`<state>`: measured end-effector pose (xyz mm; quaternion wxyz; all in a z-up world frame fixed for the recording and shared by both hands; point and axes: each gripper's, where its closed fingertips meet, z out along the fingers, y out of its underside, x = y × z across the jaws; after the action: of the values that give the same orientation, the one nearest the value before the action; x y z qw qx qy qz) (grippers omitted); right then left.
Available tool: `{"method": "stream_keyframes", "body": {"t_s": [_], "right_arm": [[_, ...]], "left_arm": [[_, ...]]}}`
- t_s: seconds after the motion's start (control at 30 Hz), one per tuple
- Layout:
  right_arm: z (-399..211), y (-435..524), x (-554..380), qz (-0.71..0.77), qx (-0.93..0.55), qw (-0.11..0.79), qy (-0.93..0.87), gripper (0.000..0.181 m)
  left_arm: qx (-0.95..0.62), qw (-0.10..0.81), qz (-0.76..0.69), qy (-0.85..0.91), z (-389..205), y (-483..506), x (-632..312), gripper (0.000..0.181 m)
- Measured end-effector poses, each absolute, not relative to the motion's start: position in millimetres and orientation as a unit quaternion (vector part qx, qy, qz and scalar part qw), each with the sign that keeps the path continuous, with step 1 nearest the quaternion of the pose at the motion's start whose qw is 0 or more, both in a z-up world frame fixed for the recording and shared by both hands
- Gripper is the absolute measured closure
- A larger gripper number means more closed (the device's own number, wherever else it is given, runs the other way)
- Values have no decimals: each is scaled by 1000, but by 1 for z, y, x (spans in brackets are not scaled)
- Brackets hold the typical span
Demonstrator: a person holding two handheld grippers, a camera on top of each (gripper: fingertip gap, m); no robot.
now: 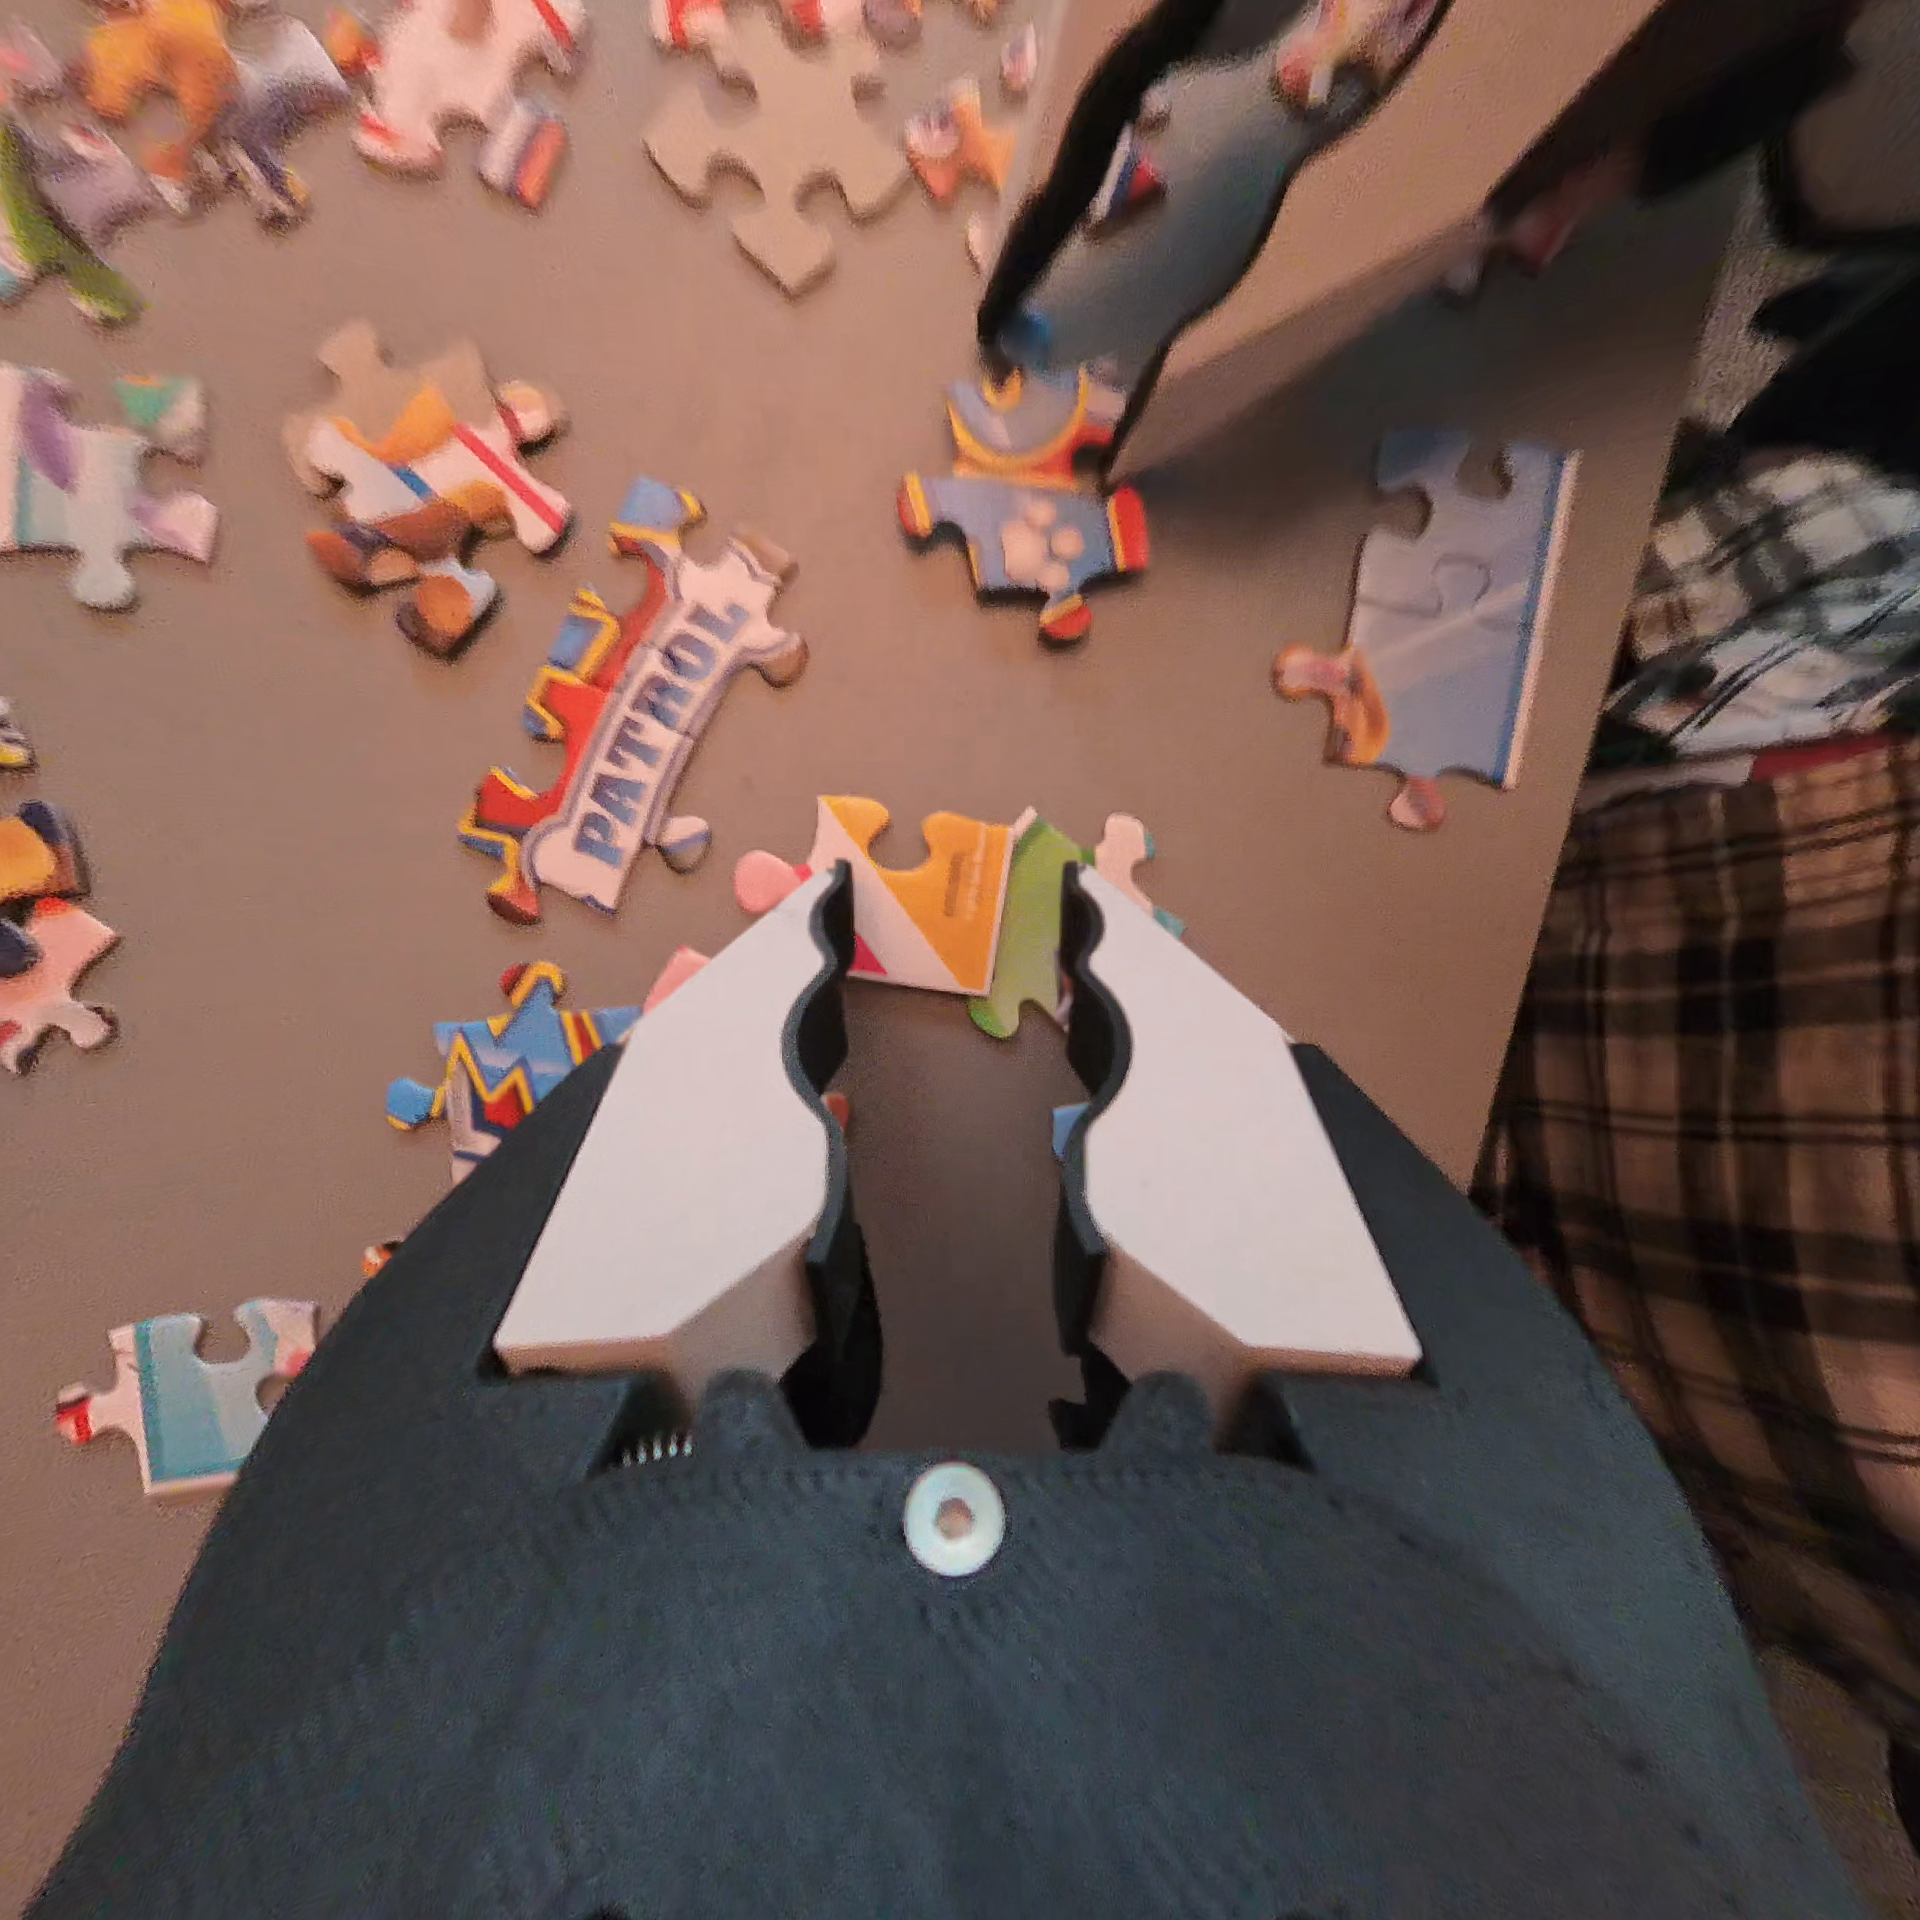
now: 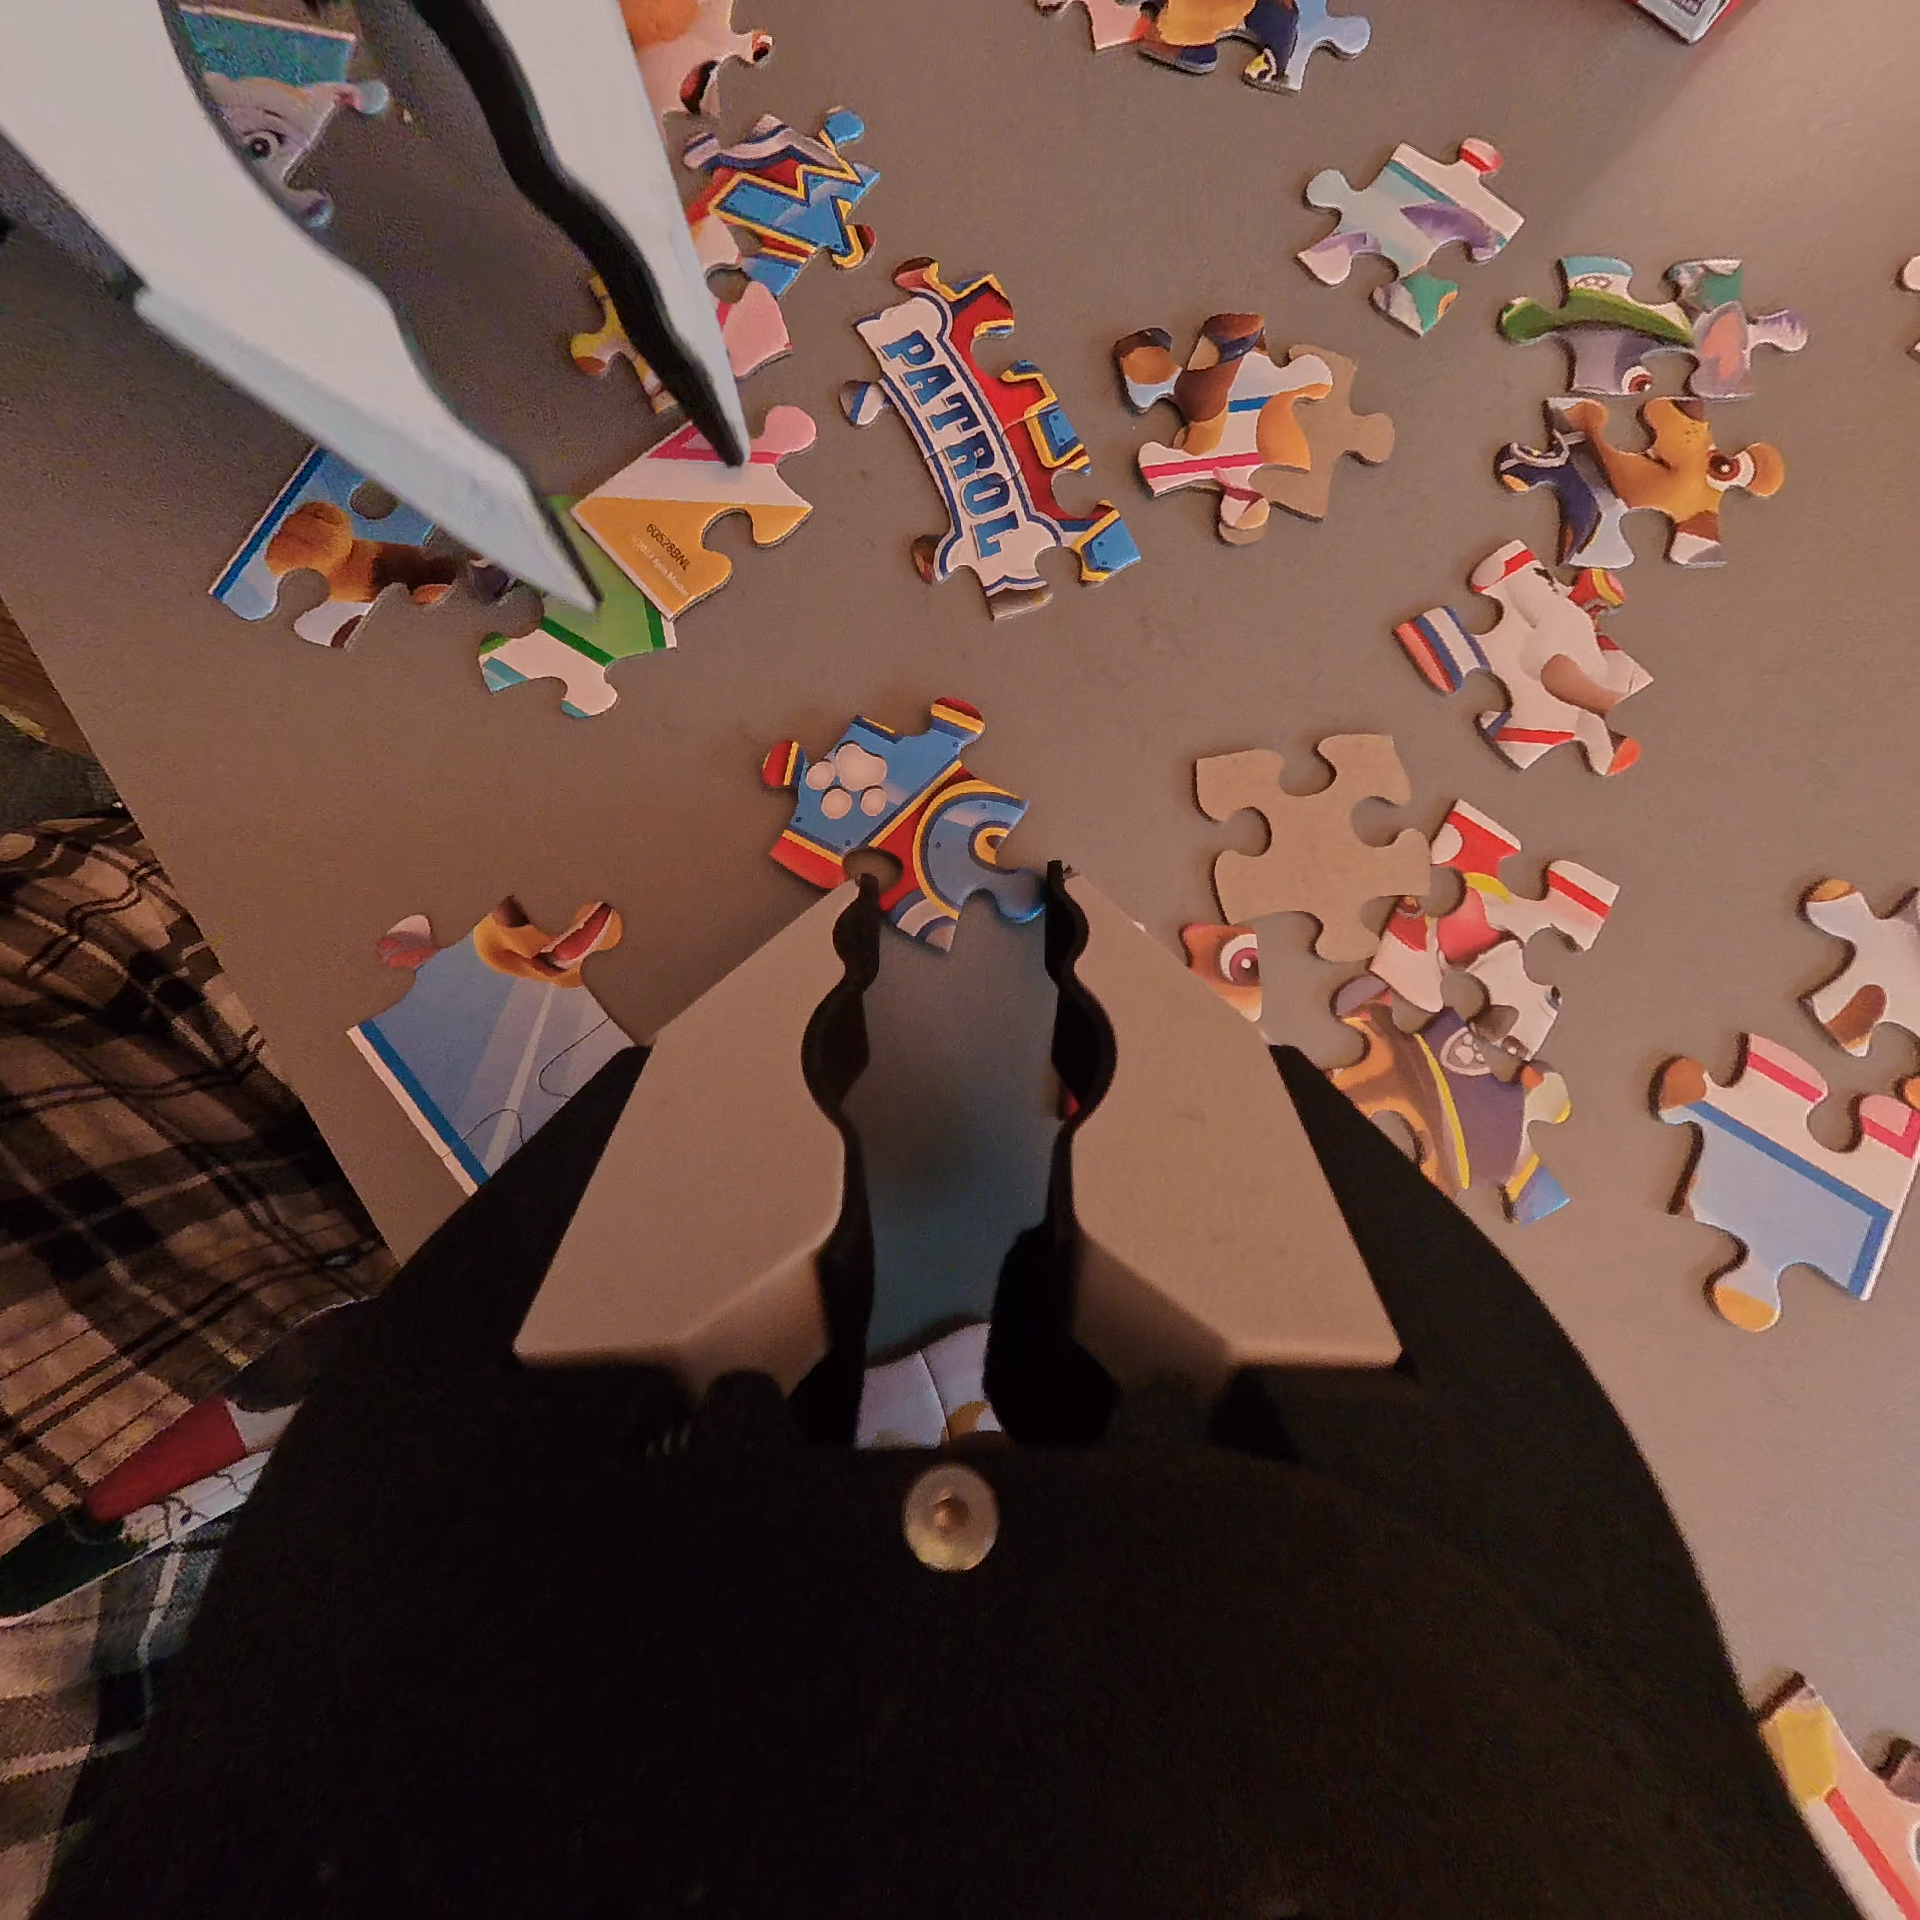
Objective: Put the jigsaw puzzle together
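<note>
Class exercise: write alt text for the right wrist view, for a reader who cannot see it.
The open right gripper hovers at a blue paw-print jigsaw piece on a grey table scattered with loose cartoon puzzle pieces. The left gripper reaches towards an orange corner piece at upper left.

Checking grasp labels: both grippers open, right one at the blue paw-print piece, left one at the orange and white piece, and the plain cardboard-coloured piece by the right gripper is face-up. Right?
Not quite: that plain piece lies face-down, its blank cardboard back showing in the right wrist view. The rest holds: right gripper open at the paw-print piece, left gripper open at the orange and white piece.
</note>
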<state>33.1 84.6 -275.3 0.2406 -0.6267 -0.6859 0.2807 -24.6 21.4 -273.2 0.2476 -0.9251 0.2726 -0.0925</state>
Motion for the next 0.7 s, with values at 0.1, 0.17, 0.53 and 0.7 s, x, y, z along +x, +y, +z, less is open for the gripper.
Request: {"method": "stream_keyframes", "body": {"t_s": [0.1, 0.17, 0.53, 0.7], "right_arm": [[-275, 83, 32, 282, -626, 240, -686, 151], [-275, 80, 32, 283, -620, 239, -692, 151], [-268, 69, 35, 280, -514, 177, -791, 151], [-273, 66, 34, 249, -428, 131, -859, 151]], "left_arm": [[-926, 250, -92, 267, -274, 19, -25, 140], [-929, 247, -73, 264, -275, 16, -33, 147], [-938, 235, -89, 240, -275, -23, -45, 155], [-943, 234, -88, 220, -274, -40, -56, 153]]}}
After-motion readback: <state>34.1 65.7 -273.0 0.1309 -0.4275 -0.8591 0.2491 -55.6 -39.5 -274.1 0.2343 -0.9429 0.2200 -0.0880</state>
